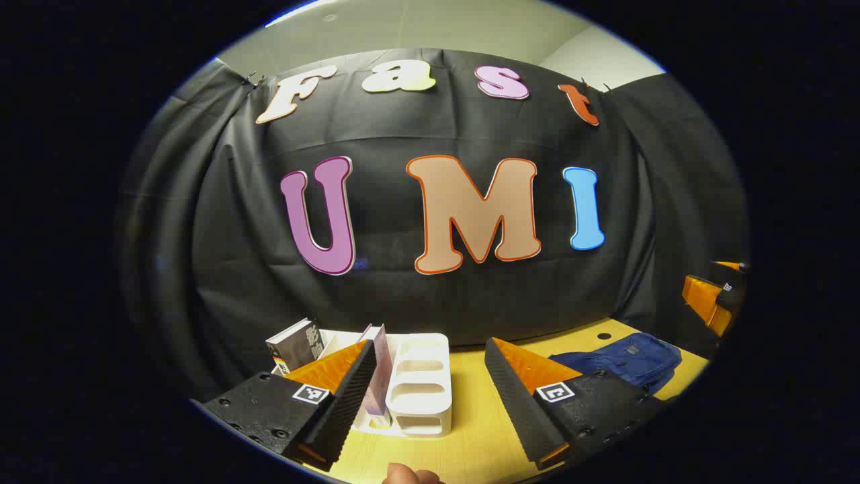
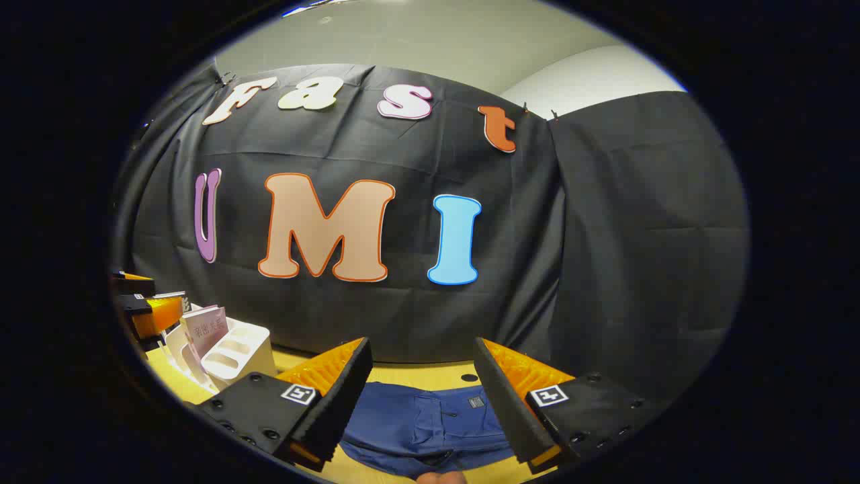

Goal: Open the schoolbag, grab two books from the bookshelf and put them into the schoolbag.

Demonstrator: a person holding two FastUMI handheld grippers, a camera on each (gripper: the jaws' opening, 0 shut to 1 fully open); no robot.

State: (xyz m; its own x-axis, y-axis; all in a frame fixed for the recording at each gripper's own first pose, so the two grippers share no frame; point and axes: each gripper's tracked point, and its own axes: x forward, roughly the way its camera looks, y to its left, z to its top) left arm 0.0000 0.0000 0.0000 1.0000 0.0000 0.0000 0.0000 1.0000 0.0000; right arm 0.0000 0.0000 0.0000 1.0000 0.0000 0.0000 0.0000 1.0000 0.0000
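Both grippers wide open, holding nothing.

The left gripper hangs before the white bookshelf with its books; the right gripper hangs above the blue schoolbag, lying flat on the yellow table.

Counted on the bench: one white bookshelf, two books, one blue schoolbag, two grippers.

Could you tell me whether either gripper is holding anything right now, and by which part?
Nothing is held: the left gripper and the right gripper are both open and empty.
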